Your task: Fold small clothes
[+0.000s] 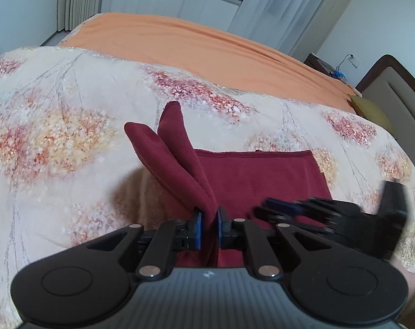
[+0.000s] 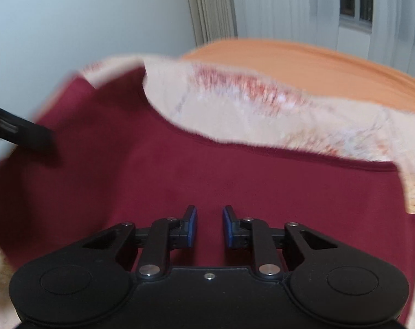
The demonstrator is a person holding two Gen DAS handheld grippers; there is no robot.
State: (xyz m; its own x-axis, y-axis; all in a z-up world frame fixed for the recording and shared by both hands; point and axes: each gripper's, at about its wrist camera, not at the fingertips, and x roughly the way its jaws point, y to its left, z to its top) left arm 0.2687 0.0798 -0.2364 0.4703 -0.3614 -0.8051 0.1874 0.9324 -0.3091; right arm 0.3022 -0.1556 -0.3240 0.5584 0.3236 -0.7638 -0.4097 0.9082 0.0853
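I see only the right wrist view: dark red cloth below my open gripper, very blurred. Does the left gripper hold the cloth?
Observer: Yes. The left gripper is shut on a pinched fold of the dark red cloth.
Operator: Is that fold lifted?
Observer: Yes, two flaps stand up from it, above the floral blanket.
Operator: Where is my right gripper in that view?
Observer: The right gripper is over the flat part of the cloth, to the right of the left one, blurred.
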